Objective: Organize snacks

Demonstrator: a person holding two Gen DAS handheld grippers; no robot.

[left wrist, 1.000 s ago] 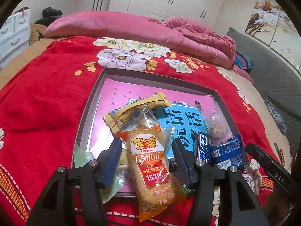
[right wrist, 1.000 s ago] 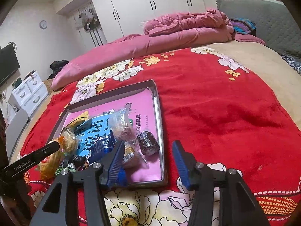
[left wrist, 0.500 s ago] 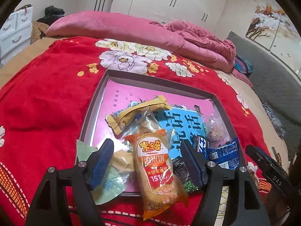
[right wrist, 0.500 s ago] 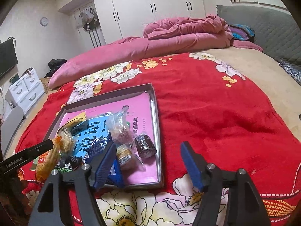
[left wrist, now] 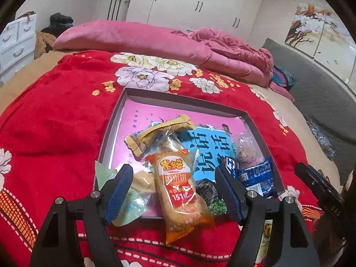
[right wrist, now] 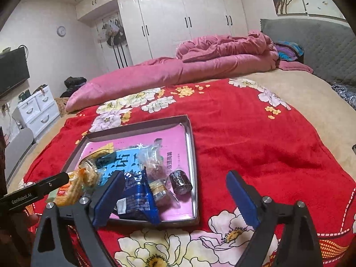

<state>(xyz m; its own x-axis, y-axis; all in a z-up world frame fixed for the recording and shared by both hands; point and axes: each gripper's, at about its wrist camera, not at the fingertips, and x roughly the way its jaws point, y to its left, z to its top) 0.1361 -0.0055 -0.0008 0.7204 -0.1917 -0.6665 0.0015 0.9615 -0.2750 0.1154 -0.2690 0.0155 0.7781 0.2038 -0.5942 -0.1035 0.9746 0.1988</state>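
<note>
A grey tray (left wrist: 115, 120) with a pink liner lies on the red bedspread and holds several snack packets. An orange rice-cracker pack (left wrist: 180, 191) hangs over its near rim, beside a pale green packet (left wrist: 129, 202), a yellow bar (left wrist: 162, 131), a blue wrapper (left wrist: 258, 178) and a clear-wrapped pastry (left wrist: 244, 153). My left gripper (left wrist: 173, 191) is open, its fingers either side of the orange pack without touching it. My right gripper (right wrist: 175, 198) is open and empty over the tray's (right wrist: 191, 146) near right corner, by the blue wrapper (right wrist: 138, 200) and a dark foil roll (right wrist: 180, 179).
The red floral bedspread (right wrist: 255, 146) spreads to the right of the tray. A pink duvet (right wrist: 178, 71) lies across the back. A grey headboard (right wrist: 311, 44) stands at right, white drawers (right wrist: 35, 109) at left.
Both grippers opened wider and drew back and upward from the tray. The orange pack, earlier close between the left fingers, now lies free over the tray's rim.
</note>
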